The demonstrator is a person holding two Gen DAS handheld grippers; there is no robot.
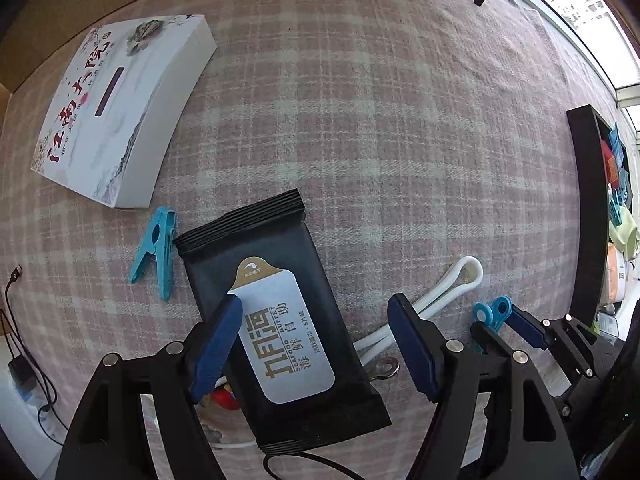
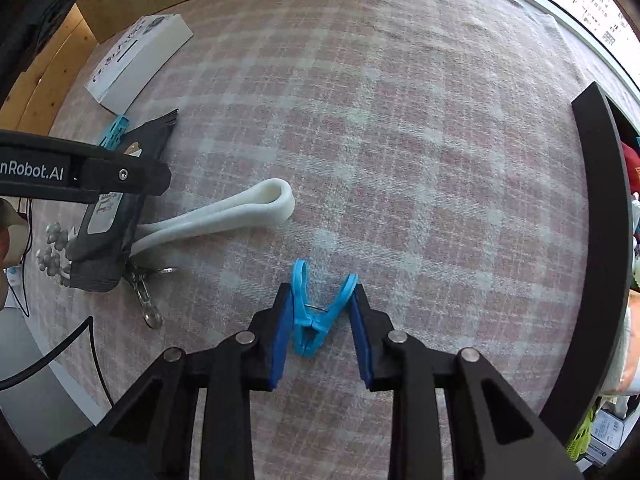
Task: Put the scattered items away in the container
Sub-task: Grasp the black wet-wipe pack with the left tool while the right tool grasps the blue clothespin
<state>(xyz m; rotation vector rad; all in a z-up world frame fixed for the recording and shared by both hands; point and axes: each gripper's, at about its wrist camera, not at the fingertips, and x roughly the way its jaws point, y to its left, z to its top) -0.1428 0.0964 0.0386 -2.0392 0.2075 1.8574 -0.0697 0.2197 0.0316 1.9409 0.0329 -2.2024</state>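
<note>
A blue clothes peg (image 2: 316,320) is seen on the pink checked worktop (image 2: 380,140), lying between the narrowed jaws of the right gripper (image 2: 322,334), whose blue pads flank its spread handles; contact cannot be confirmed. Only the left wrist view shows the left gripper (image 1: 316,340), its jaws spread wide over a black wet-wipe pack (image 1: 276,312) without touching it, with a second blue peg (image 1: 154,252) beside the pack and a white printed box (image 1: 120,112) farther off. A white plastic loop (image 2: 224,216) is visible in both views, lying between pack and peg. At the right edge stands a black container (image 1: 584,208), in which blue pegs and assorted coloured items are glimpsed.
</note>
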